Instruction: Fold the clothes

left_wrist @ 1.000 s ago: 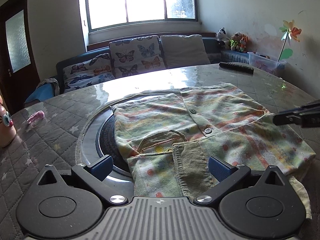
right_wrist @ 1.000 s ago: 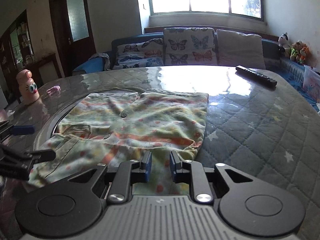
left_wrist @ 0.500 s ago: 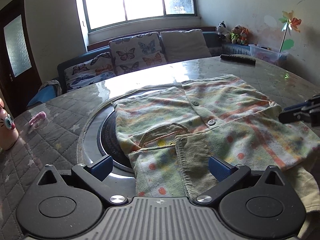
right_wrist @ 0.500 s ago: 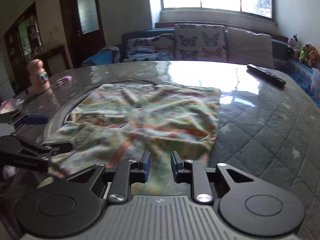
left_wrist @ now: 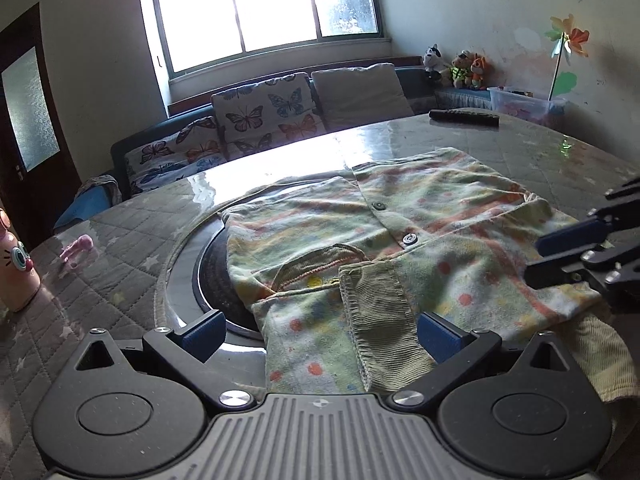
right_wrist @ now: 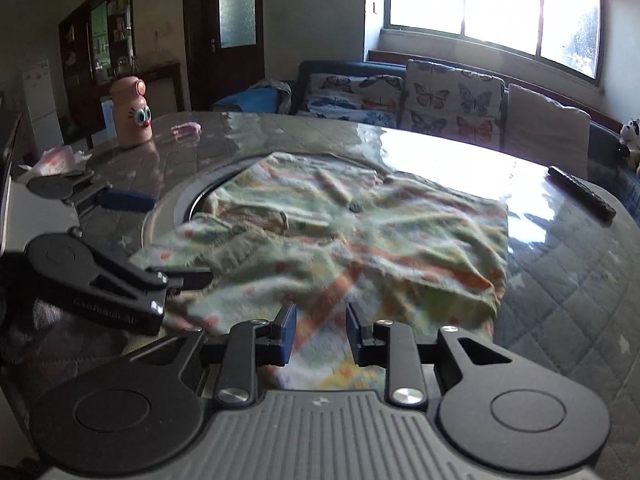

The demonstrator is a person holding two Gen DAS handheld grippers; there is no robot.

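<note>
Round table with quilted cover under a clear sheet is seen ahead of both tongs; a recessed round hob plate is set in its middle, just ahead of the left gripper.

Child's button-front cardigan, pastel dots and stripes, is laid flat on the table, partly over the hob plate. A sleeve is folded in across the front, its ribbed cuff lying between the left gripper's blue pads; pads are spread wide, nothing pinched, cloth not pressed.

Right gripper is positioned at the garment's near edge, to the right of the left gripper. Jaws are opening; cloth is seen in the gap between the pads, but contact with the pads cannot be told (blur). In the left wrist view it is seen side-on over the cardigan's right edge.

Containers: clear plastic bin far right past the table, contents unreadable. Pink cartoon bottle stands on the table, far left of the tongs, cap on.

Black remote lies on the far right table edge, well apart from the cardigan.
</note>
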